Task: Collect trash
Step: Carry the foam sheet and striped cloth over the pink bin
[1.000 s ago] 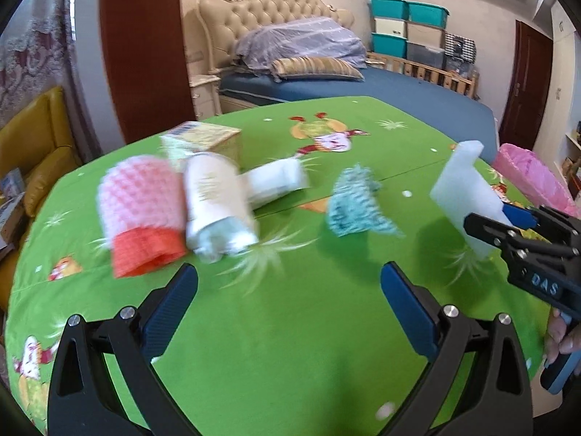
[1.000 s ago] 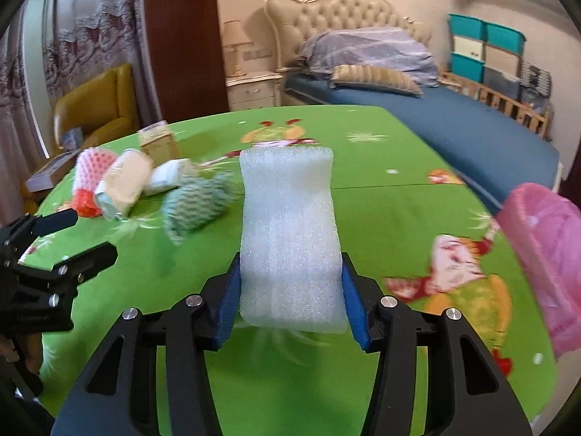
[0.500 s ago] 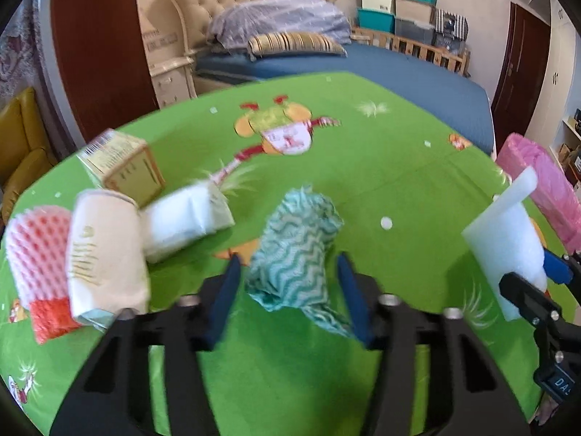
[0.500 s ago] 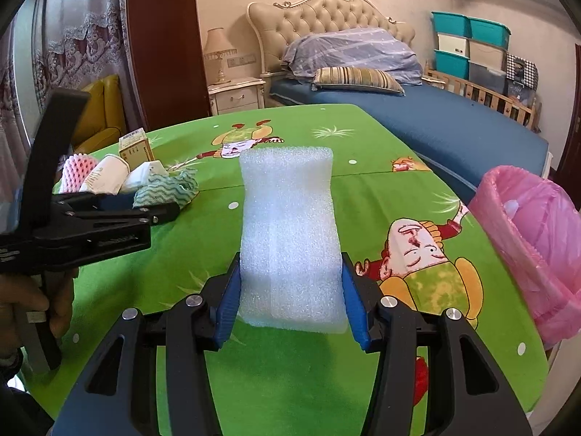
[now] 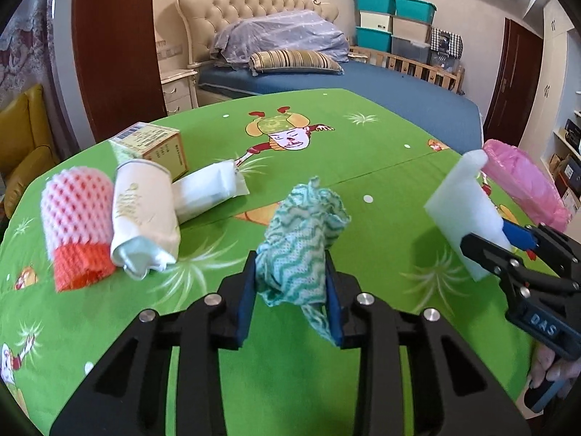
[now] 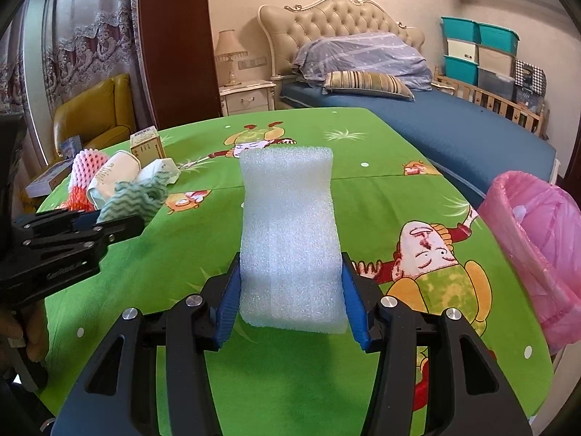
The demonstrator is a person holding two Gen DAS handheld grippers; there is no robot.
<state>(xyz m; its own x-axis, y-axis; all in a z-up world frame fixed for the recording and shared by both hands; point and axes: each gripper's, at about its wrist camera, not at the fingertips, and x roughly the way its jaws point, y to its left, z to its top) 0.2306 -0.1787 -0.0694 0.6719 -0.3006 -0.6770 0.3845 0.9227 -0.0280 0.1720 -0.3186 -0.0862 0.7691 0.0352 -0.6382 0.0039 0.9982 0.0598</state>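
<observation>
My left gripper (image 5: 290, 290) is shut on a crumpled teal-and-white cloth (image 5: 301, 239), held just above the green tablecloth (image 5: 326, 145). My right gripper (image 6: 290, 301) is shut on a white foam block (image 6: 288, 232) that stands upright between the blue pads. The foam block also shows in the left wrist view (image 5: 464, 214), to the right of the cloth. The cloth and left gripper show in the right wrist view (image 6: 134, 200), at the left. A bin lined with a pink bag (image 6: 533, 232) stands off the table's right edge.
At the table's left lie a pink-and-orange foam fruit net (image 5: 76, 218), a crumpled white paper cup (image 5: 143, 218), a white wrapped packet (image 5: 208, 190) and a small cardboard box (image 5: 152, 145). A bed (image 5: 363, 83) is behind the table, a yellow armchair (image 6: 94, 116) at the left.
My left gripper moved forward to the teal cloth and shut on it. My right gripper kept hold of the foam block and swung right, bringing the pink bin closer.
</observation>
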